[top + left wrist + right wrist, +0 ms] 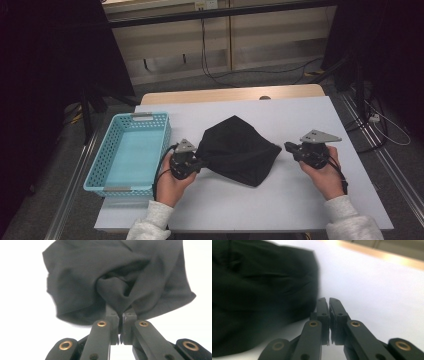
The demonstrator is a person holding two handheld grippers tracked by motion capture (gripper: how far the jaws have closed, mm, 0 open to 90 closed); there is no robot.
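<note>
White desk (300,200) carries a black cloth (239,150) and a blue basket (95,170). Left tool (202,162) pinches the cloth's edge. Right tool (289,146), pressed together, sits just beside the cloth.

A white table (300,120) carries a blue basket (97,170) at its left edge and a crumpled black cloth (240,150) near the middle, just right of the basket.

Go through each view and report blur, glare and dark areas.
High view: dim, room edges nearly black, white table evenly lit. Left gripper view: sharp, table blown out to pure white around the black cloth. Right gripper view: cloth smeared and soft, jaws crisper, a warm glare band along the far table edge.
</note>
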